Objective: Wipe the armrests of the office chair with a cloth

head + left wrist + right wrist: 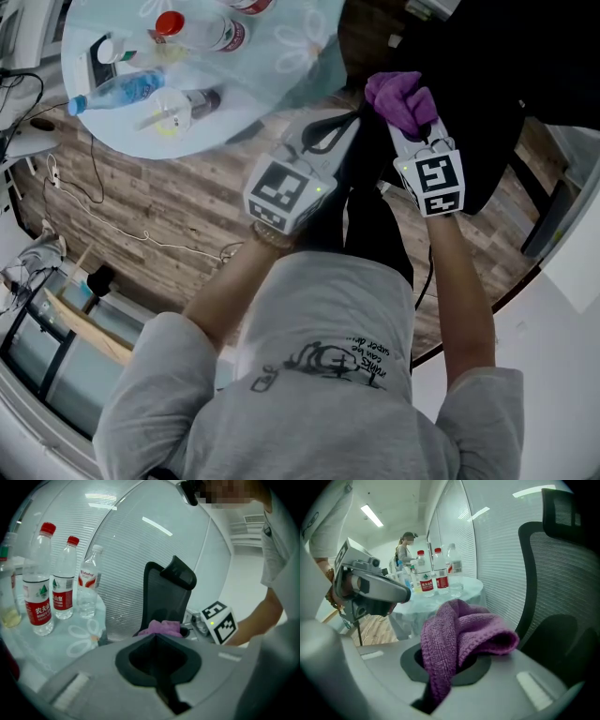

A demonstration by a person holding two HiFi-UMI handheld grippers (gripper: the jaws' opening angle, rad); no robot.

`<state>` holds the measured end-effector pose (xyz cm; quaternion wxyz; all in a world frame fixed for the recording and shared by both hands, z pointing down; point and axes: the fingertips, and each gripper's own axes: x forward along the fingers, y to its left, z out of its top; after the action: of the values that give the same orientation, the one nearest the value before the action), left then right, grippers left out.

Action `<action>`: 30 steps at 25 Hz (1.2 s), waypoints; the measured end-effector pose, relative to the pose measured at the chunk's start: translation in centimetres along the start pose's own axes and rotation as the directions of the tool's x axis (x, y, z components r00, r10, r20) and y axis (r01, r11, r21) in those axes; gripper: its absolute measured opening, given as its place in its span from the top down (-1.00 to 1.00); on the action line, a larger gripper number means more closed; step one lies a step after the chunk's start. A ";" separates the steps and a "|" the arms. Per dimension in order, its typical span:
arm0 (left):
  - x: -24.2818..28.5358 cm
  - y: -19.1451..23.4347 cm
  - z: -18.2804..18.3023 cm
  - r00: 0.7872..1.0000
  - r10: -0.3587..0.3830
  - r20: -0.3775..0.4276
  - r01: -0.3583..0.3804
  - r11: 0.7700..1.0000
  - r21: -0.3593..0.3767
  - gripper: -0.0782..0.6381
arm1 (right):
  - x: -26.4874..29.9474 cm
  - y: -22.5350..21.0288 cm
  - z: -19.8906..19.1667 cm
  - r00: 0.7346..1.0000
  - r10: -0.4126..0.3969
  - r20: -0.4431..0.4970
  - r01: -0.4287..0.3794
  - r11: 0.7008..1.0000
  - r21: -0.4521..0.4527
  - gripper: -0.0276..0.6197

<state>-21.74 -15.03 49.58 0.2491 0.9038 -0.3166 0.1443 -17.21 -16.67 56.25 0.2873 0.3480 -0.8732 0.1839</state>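
A purple knitted cloth (461,632) is bunched up in my right gripper (446,679), which is shut on it. In the head view the cloth (399,97) sticks out ahead of the right gripper (412,129), over the black office chair (473,103). The chair's mesh back (565,569) and headrest rise close on the right. My left gripper (336,129) sits just left of the cloth, jaws shut with nothing between them (159,656). From it I see the chair back (161,595), the cloth (164,627) and the right gripper's marker cube. No armrest shows clearly.
A round table with a pale flowered cover (281,66) stands left of the chair and carries several water bottles (40,597). Cables (94,192) trail over the wooden floor. A frosted glass wall is behind the chair. A person (404,548) stands far off.
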 end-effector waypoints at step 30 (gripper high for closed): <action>-0.1 -0.1 -0.4 1.000 -0.005 -0.014 0.005 1.000 0.003 0.78 | -7.8 15.4 -9.3 0.966 0.224 -0.128 -0.224 0.974 0.021 0.81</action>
<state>-21.83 -14.72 49.80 0.2502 0.9040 -0.3123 0.1504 -20.04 2.72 56.64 0.3195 0.2355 -0.8859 0.2401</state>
